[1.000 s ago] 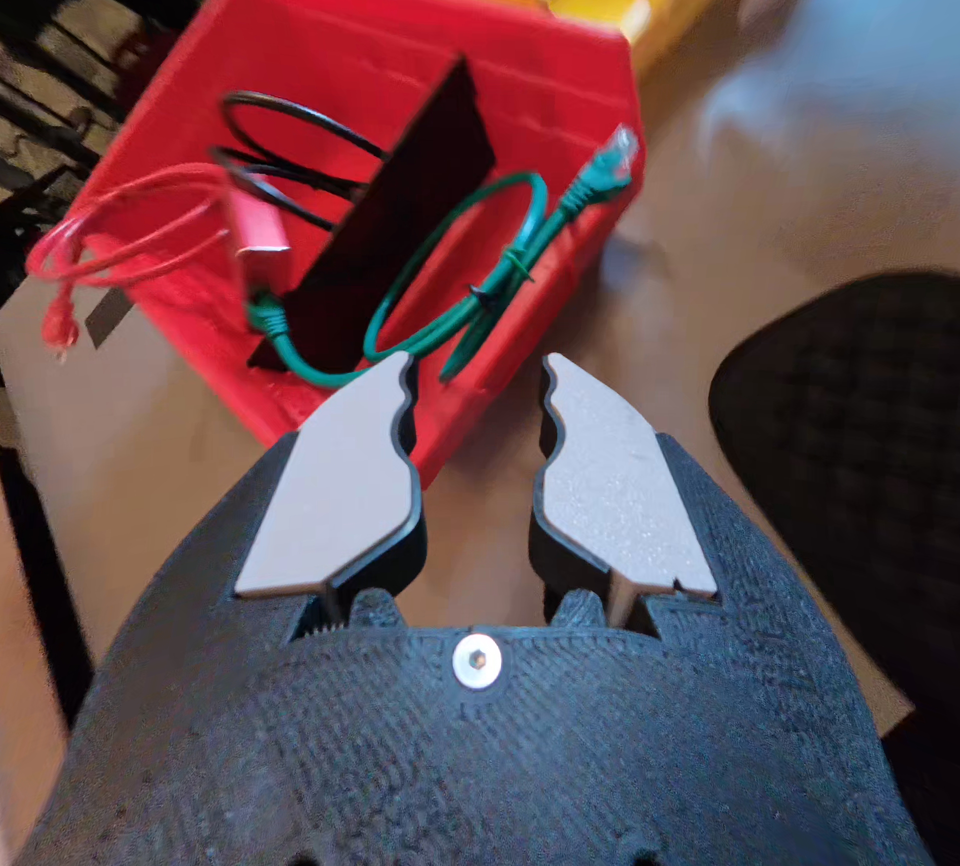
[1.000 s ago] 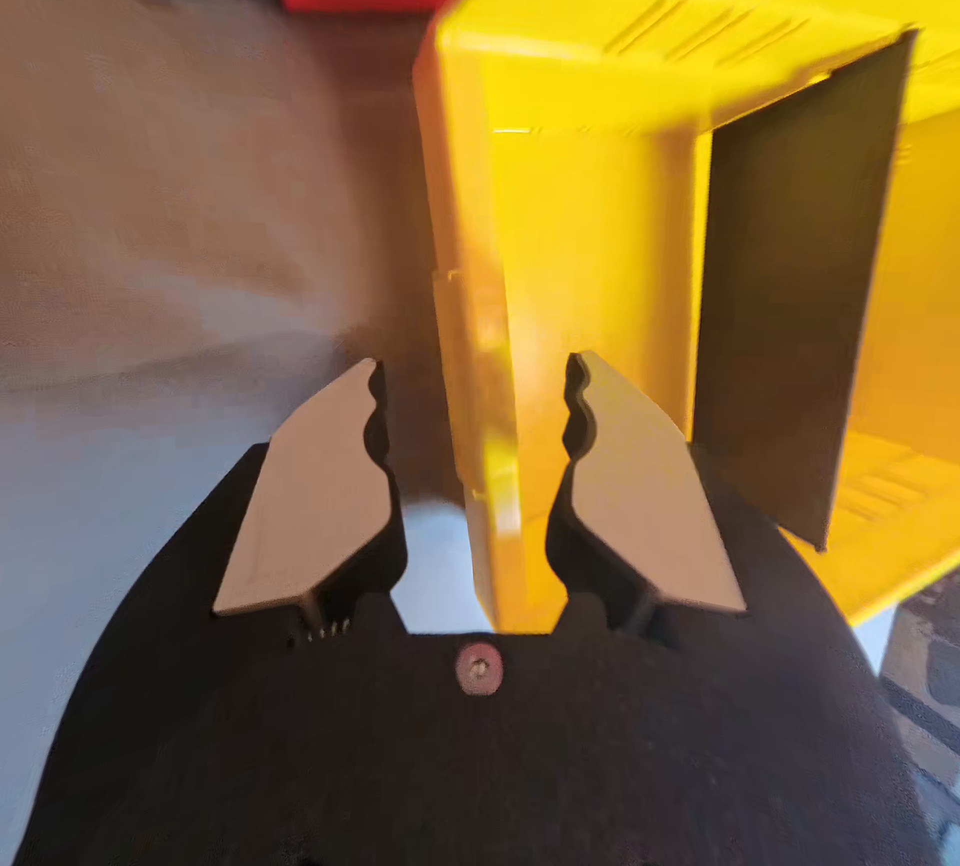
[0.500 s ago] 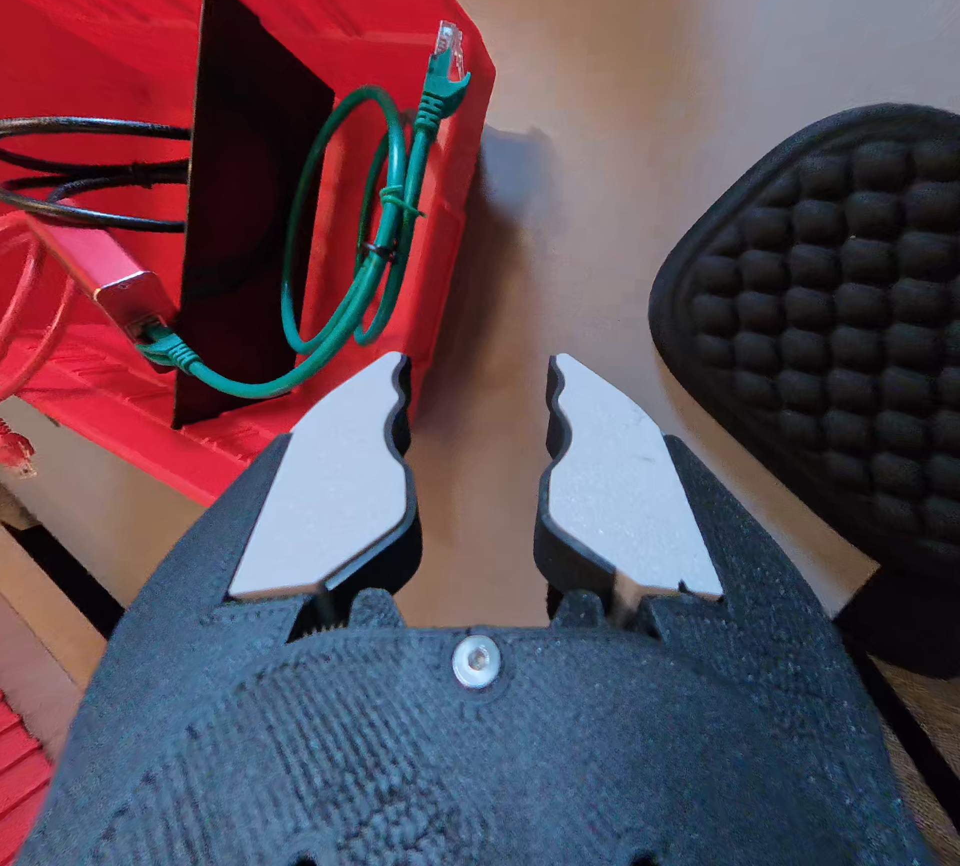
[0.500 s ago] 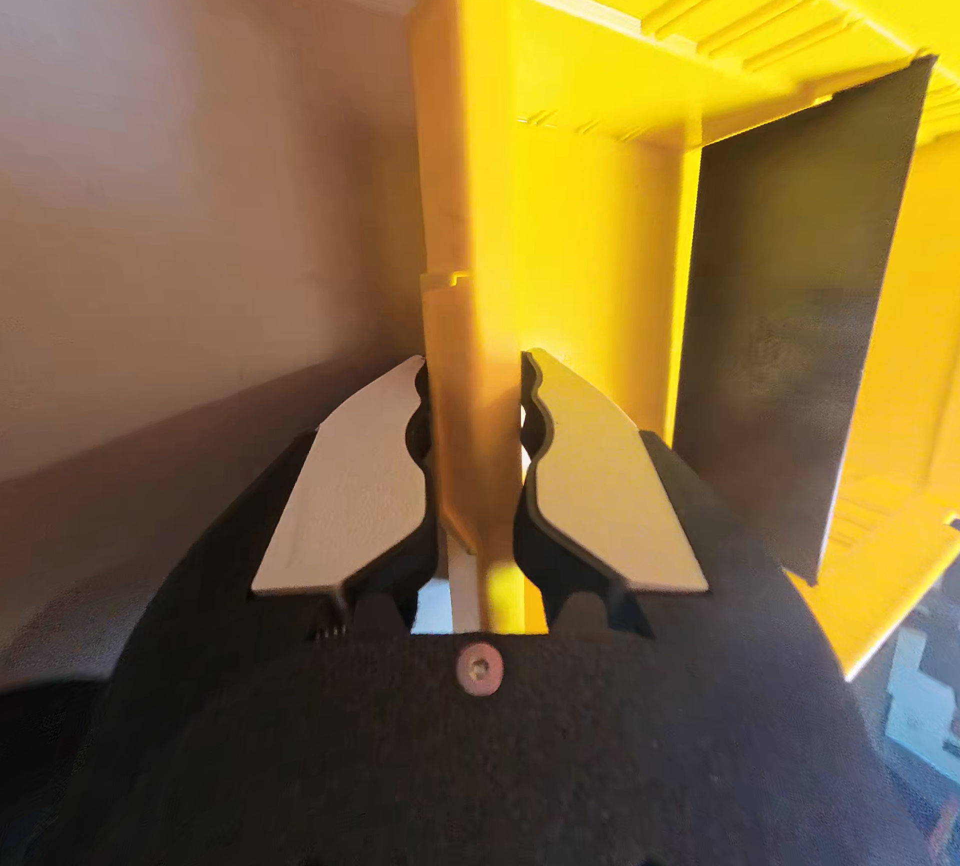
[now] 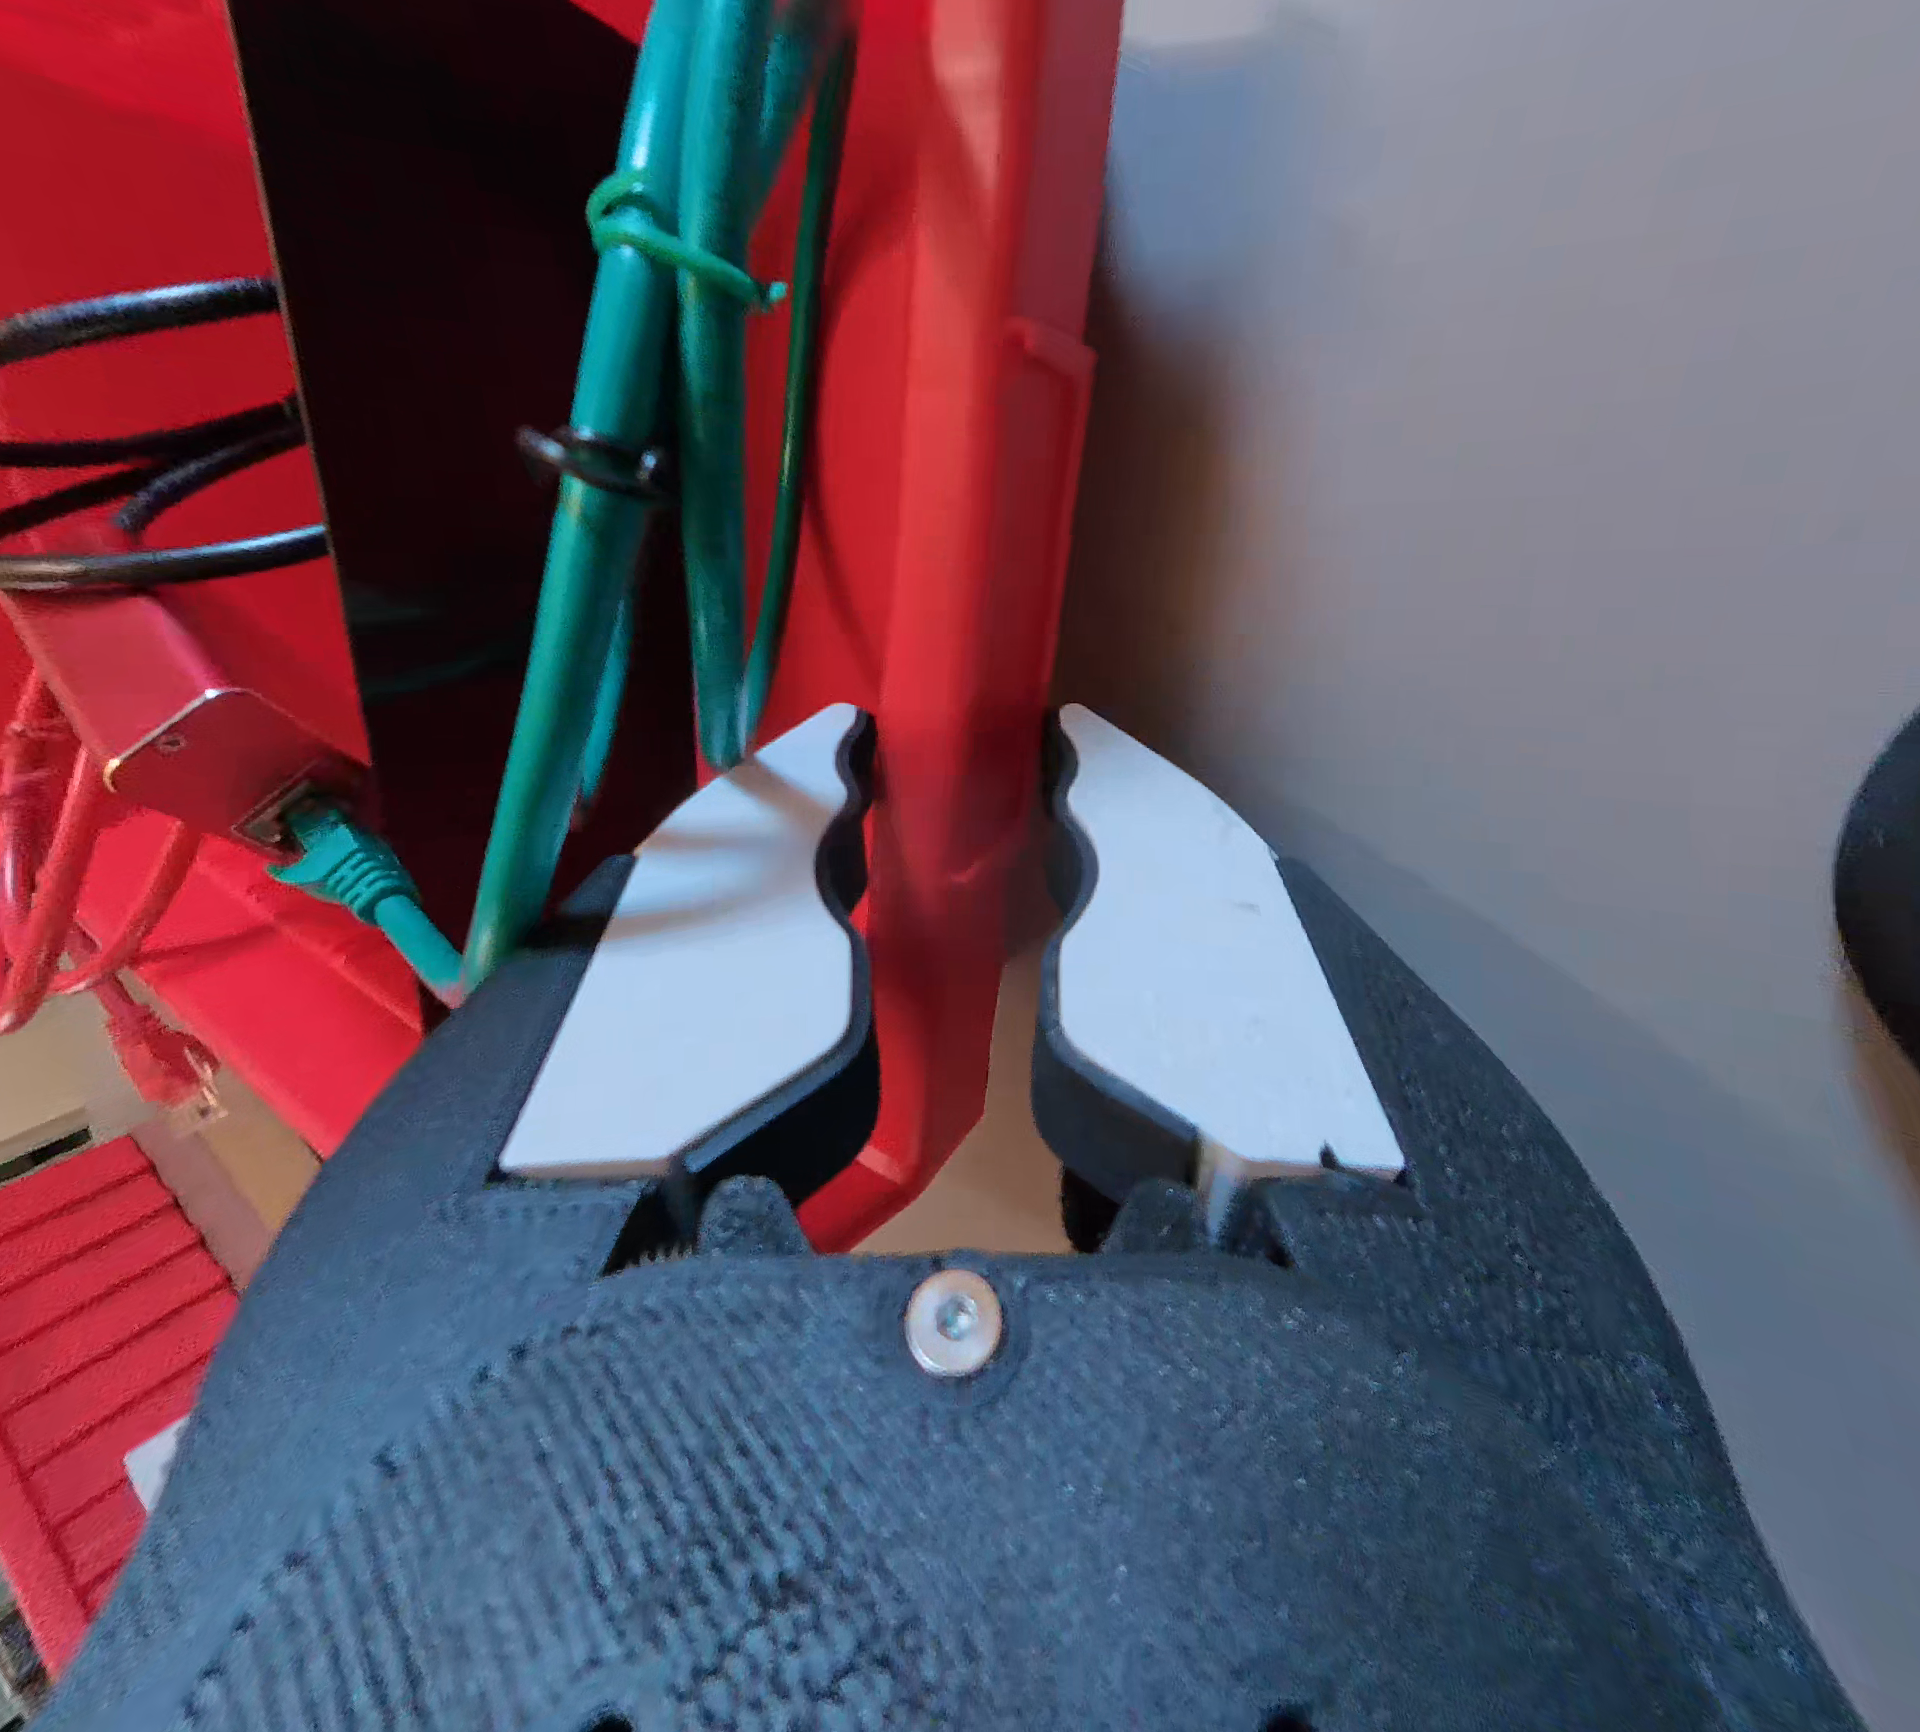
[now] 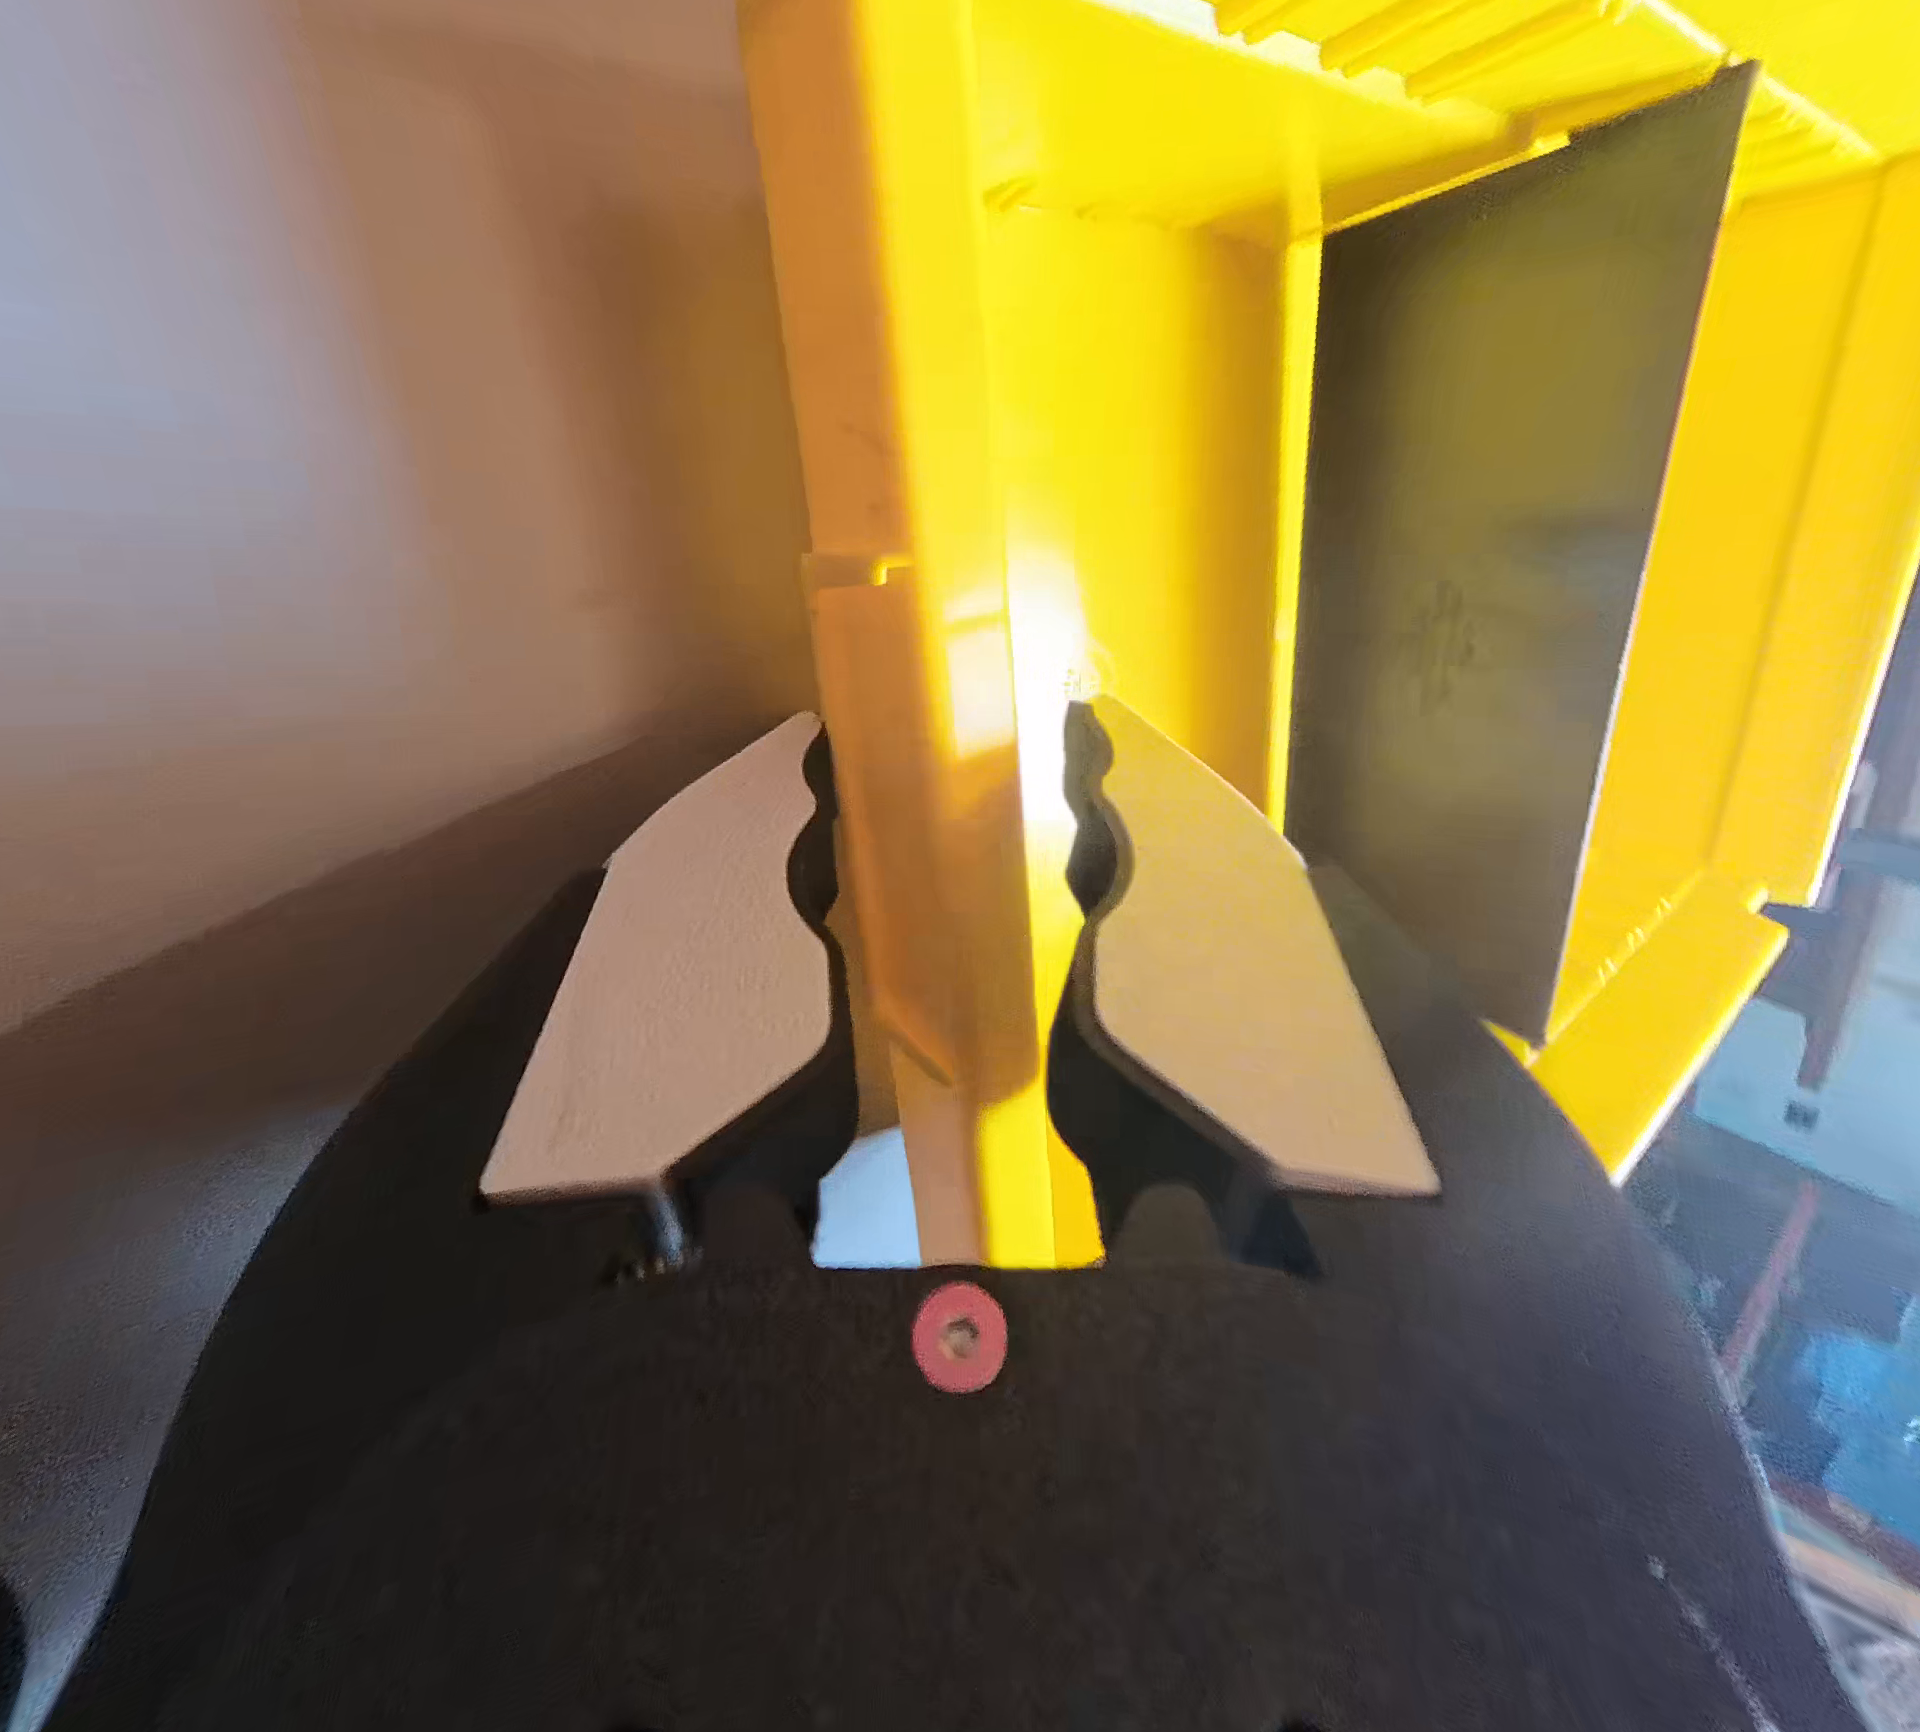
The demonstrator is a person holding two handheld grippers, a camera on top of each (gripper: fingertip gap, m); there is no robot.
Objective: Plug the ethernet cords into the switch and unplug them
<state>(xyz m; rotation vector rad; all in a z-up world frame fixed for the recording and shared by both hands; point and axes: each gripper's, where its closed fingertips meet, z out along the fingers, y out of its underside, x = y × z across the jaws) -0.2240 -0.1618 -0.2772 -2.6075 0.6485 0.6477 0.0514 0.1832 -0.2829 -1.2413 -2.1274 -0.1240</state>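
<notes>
Around the red bin's wall (image 5: 997,394) the left tongs (image 5: 961,726) straddle it, spread and not yet pinching; tugging could tip out the green ethernet cord (image 5: 613,394), plugged into the red switch (image 5: 166,726). Only the right view shows the right tongs (image 6: 940,721) pinching the yellow bin's wall (image 6: 883,394)

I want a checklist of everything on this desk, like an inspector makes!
Surface: tan table.
Job's things: small red switch in the red bin; green cord plugged into it.
Clutter: yellow bin with a dark divider.
Grippers: left gripper straddles the red bin's wall; right gripper straddles the yellow bin's wall.
Cables: black cords, red cord.
Surroundings: black bumpy pad.
</notes>
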